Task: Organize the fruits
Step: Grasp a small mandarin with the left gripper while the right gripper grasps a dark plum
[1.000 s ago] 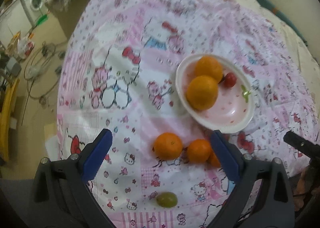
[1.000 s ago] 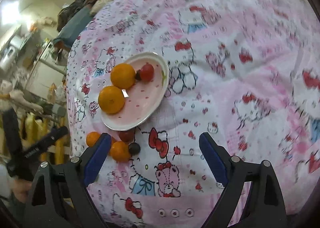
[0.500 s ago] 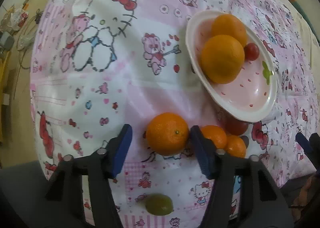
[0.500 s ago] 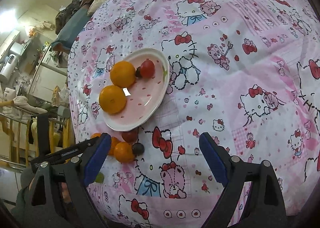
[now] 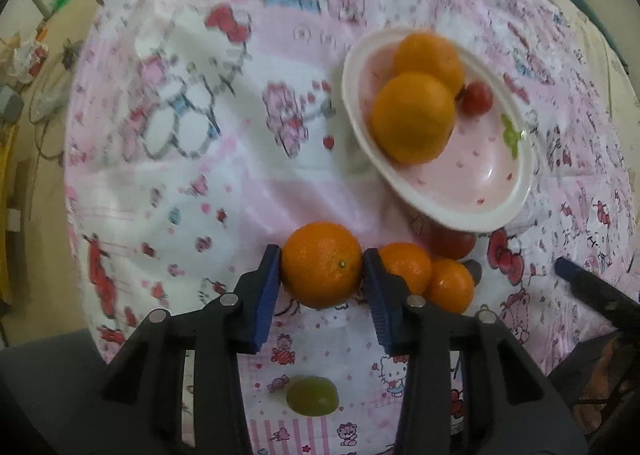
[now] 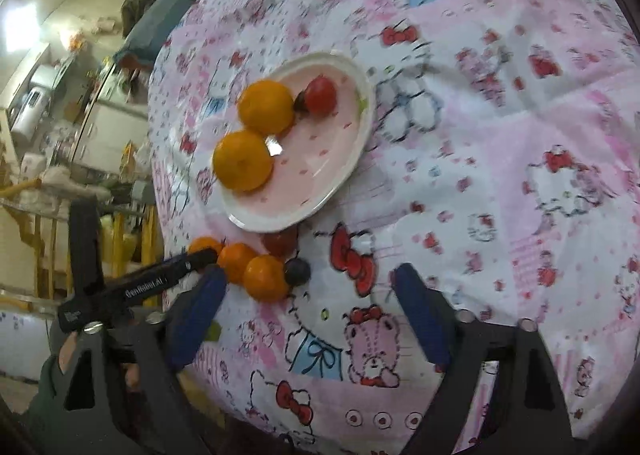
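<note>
Plate (image 5: 516, 211) holding two oranges (image 5: 414, 117), one cherry tomato (image 5: 476, 97)

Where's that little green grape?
In the left wrist view, the green grape lies alone on the cloth at the bottom, between the gripper's arms, below the held orange.

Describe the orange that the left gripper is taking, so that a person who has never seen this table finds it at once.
Start at the pink oval plate on the cartoon-print cloth; below its rim, a row of fruit lies on the cloth. The orange is the one farthest left in that row. Unlike the two smaller oranges beside it, it is the largest and sits between the closing blue fingers of the left gripper.
</note>
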### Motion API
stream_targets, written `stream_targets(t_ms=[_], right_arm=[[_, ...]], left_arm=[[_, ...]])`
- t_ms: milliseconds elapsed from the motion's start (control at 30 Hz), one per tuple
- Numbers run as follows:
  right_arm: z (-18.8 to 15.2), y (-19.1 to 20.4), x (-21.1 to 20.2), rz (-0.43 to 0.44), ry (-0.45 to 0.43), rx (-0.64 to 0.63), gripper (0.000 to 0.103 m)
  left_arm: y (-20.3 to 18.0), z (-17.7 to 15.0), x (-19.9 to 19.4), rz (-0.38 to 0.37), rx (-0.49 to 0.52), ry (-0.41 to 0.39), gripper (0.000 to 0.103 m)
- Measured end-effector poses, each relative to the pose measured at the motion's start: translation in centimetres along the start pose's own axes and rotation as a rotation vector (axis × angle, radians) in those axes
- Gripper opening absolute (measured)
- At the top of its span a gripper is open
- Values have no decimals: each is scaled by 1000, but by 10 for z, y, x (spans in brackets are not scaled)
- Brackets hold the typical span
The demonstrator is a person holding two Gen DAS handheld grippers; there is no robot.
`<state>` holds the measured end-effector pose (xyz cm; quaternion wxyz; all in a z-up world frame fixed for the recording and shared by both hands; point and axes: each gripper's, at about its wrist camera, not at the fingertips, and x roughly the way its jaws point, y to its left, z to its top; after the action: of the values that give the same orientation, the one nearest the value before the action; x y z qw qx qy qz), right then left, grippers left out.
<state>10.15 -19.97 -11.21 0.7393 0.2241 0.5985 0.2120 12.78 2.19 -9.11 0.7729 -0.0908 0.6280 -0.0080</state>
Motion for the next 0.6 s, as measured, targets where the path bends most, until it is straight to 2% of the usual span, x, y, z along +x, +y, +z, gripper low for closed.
stream_targets(t_ms=[33,67,233,300,433,600], right_arm=[[1,3,4,0,19,-16,69],[2,7,8,-17,44,-48,59],[-3,64,33,-261,160,-550,56],[-7,74,45,-295,195,-674,42],[-11,77,62,-318,226,-809,40],[-16,79,78,-299,279,-912,36]], left_arm=[[1,1,-8,-1,0,-26,37],[1,1,-14,-6,-1,-45,37],[7,4,-29,-42,-29,-84,37],[10,5,-33,-66,-44,-85,37],[16,5,-41,-85,-73,-99,37],[24,8,-48,-130,-112,-109,37]])
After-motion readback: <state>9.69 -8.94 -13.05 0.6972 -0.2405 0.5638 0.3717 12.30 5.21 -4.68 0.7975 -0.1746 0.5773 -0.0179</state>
